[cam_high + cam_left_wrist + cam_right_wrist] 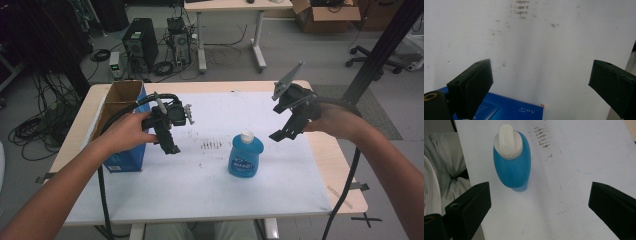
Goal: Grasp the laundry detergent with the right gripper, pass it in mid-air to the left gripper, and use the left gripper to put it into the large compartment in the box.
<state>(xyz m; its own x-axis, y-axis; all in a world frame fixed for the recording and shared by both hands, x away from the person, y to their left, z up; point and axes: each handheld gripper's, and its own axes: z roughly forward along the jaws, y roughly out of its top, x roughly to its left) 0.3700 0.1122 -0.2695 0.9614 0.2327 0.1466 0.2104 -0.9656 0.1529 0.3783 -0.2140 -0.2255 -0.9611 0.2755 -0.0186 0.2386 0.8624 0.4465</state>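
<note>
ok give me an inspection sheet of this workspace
surface: white sheet on a wooden table, dark smudges near its middle
job's things: blue bottle with white cap, upright mid-table; open blue cardboard box at the left edge
clutter: nothing seen
grippers: left tongs open above the sheet beside the box; right tongs open, raised, apart from the bottle
cables: one trails from each gripper off the near edge
surroundings: computer tower, floor cables, second table, cardboard box, office chair
</note>
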